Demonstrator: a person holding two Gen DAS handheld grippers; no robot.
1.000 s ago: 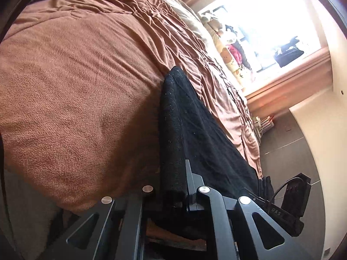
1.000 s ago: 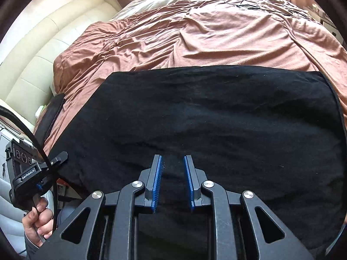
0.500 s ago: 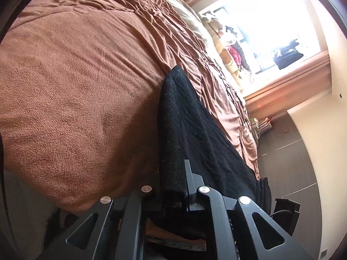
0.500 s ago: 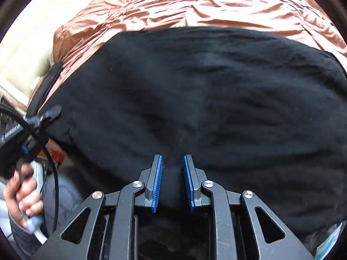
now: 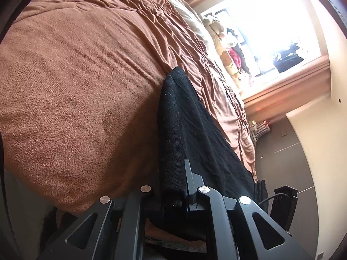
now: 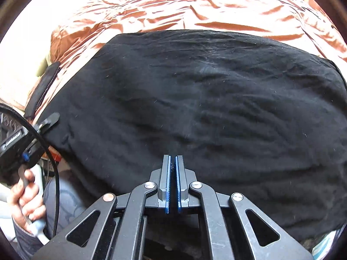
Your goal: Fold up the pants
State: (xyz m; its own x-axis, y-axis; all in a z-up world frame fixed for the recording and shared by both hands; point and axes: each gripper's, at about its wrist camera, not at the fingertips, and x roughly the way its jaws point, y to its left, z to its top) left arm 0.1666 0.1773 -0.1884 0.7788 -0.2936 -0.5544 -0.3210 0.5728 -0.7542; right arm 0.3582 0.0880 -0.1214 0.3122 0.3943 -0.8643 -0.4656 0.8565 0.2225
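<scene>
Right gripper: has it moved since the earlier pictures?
Yes. The right gripper has come down and forward over the black pants; the brown bedspread now shows less, and its jaws have shut.

We note the pants (image 6: 216,108) as matt black knit cloth, linty. The blanket (image 5: 76,86) is fuzzy brown fleece. The right gripper (image 6: 172,169) is matt black plastic; its pads (image 6: 168,186) are ribbed blue rubber.

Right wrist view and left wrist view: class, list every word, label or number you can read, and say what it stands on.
None can be read.
Pale lettering on the left gripper body: too blurred and tilted to make out.
Black pants: no visible label.
</scene>
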